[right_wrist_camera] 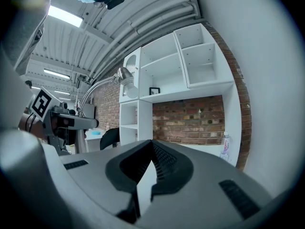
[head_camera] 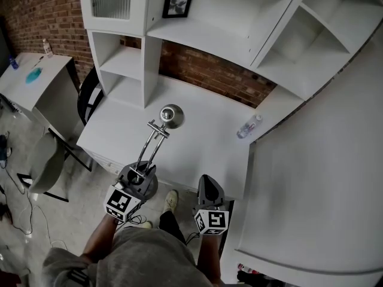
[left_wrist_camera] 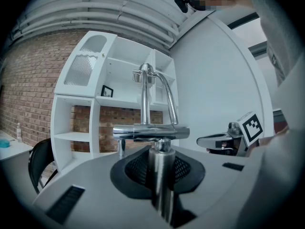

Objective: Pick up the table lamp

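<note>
The left claw [left_wrist_camera: 161, 162] is clamped on the lamp [head_camera: 154, 137], its pads pressed to either side of the chrome post just under the crossbar. From there the two thin arms rise and curve to the round shade [head_camera: 172, 116], which hangs over the middle of the desk [head_camera: 197, 145]. The claw sits at the desk's near edge. The lamp's base is mostly hidden under it, so I cannot tell whether the base rests on the desk.

The right claw [right_wrist_camera: 151, 151] is level beside the left one, a little apart from it. Its jaws are drawn together at the tips and hold nothing; only a sliver of white desk shows between the pads.

A clear bottle [head_camera: 248, 126] lies on the desk's right side, well apart from the lamp. Its label is too small to read. Behind the desk a white shelf unit [head_camera: 203, 37] holds a framed picture [head_camera: 178, 3], and a dark chair [head_camera: 88, 94] is half hidden by its left side. A side table [head_camera: 45, 88] at far left carries a blue object [head_camera: 34, 75] and a small bottle [head_camera: 46, 48], both too small to make out.

Each claw's cube [head_camera: 122, 203] bears black-and-white square markers and no lettering.
</note>
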`<state>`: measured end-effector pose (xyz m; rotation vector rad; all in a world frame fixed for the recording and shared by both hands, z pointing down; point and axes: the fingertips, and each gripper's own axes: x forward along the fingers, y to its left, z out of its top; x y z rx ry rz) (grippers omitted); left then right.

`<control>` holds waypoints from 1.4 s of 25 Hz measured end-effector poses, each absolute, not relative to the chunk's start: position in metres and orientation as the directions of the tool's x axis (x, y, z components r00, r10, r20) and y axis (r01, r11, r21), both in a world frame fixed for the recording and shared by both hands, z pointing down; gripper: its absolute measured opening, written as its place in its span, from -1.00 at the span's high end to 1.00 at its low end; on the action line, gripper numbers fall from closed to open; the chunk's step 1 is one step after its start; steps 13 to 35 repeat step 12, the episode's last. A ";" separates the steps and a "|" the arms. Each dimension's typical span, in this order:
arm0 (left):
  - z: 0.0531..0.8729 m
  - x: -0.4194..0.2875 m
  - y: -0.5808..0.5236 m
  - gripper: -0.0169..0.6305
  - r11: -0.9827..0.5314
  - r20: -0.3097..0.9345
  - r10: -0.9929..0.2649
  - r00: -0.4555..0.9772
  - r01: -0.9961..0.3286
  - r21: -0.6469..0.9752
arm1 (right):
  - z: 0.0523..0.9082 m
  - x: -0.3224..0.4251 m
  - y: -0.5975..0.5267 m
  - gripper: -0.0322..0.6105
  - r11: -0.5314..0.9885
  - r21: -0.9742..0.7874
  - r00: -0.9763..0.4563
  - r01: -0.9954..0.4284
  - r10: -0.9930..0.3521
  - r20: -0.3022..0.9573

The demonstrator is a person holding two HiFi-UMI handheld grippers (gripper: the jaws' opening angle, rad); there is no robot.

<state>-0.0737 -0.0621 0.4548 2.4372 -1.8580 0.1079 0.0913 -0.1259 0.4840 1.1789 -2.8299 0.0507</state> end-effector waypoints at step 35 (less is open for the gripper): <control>0.463 -0.075 -0.064 0.78 -0.256 0.118 -0.960 0.255 -0.967 0.007 | 0.484 0.093 -0.128 0.83 0.704 -0.008 -0.702 -0.711 -0.709 0.066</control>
